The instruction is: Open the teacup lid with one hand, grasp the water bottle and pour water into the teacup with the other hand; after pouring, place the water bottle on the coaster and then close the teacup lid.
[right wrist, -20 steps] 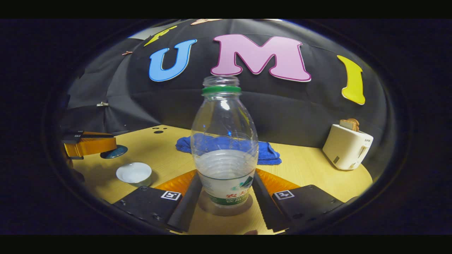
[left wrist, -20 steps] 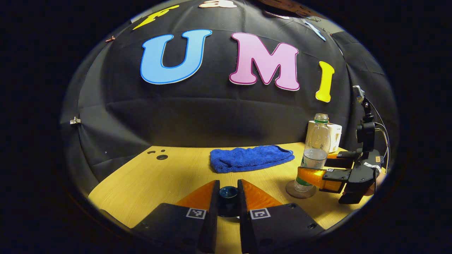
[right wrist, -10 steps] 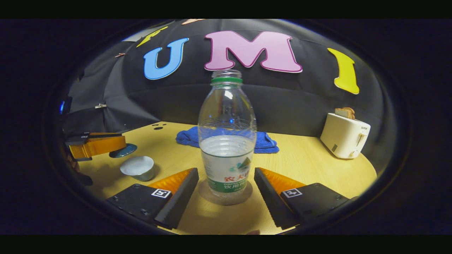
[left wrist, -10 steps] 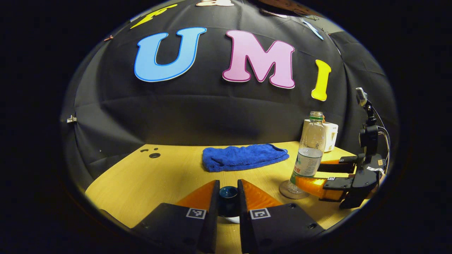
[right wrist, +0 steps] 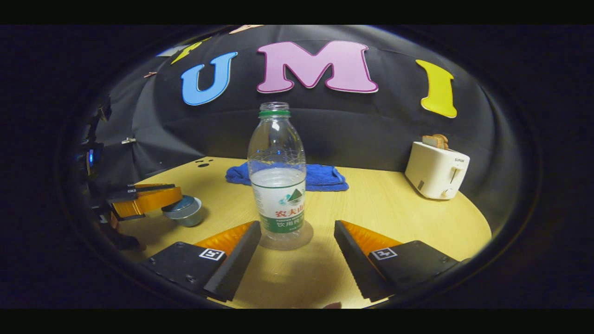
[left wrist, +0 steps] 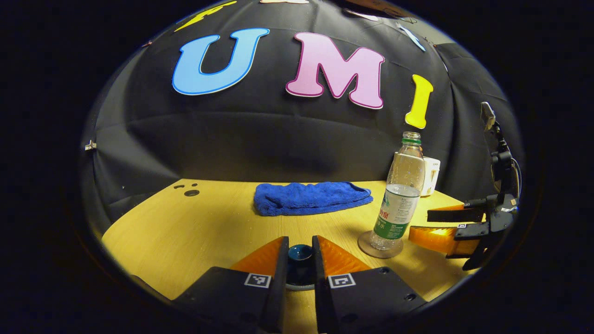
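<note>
— How many bottles on the desk [right wrist: 399,218]?
— One water bottle [right wrist: 277,178], standing on one coaster [right wrist: 286,242].
— Cups?
— One teacup [right wrist: 186,214] at nine o'clock in the right gripper view, with one lid [right wrist: 178,202] on it.
— Cloths?
— One blue towel [left wrist: 311,197], at twelve o'clock.
— Appliances?
— One white toaster [right wrist: 436,169] at two o'clock, holding what looks like two slices of bread [right wrist: 435,140].
— Grippers?
— Two, each with two fingers.
</note>
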The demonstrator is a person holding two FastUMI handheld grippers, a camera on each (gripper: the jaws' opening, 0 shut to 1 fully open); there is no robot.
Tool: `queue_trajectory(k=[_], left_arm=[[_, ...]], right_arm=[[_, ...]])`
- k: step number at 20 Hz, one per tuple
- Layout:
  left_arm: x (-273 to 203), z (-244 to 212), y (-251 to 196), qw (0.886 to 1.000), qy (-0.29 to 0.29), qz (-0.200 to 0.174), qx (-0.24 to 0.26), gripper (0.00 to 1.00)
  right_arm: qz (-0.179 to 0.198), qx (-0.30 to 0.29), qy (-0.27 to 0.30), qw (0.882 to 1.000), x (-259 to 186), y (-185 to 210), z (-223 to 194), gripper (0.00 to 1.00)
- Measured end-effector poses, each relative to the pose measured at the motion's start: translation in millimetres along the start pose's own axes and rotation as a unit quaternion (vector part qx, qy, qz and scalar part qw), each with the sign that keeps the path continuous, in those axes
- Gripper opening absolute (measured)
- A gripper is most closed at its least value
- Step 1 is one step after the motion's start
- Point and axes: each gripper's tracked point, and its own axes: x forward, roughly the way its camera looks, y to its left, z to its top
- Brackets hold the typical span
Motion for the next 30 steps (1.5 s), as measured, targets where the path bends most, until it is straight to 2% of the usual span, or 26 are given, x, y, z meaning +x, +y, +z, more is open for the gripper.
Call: queue_trajectory(k=[8,13,15,21,27,30], left_arm=[[7,-9,-4,1.000,0.010,-0.004,0.011,0.33],[3,-8,-3,1.000,0.012,0.002,0.005,0.92],[-3,2,0,1.000,0.006,0.005,-0.002,0.97],[-26,46,2,1.000,0.008,0.018,0.006,0.96],[-70,149,-8,1.000,-0.012,-0.003,0.000,0.96],[-90,196,-5,1.000,-0.031,-0.002,0.000,0.96]], right_arm=[[-0.003,0.002,-0.003,1.000,1,1,2,0.98],[-0.006,0.006,-0.004,1.000,-1,-1,6,0.98],[-0.008,0.007,-0.006,1.000,-5,-1,13,0.98],[-0.027,0.006,-0.046,0.999,-33,-1,83,0.99],[-0.023,0.022,-0.083,0.996,-83,22,185,0.99],[-0.045,0.004,-0.124,0.991,-104,23,234,0.98]])
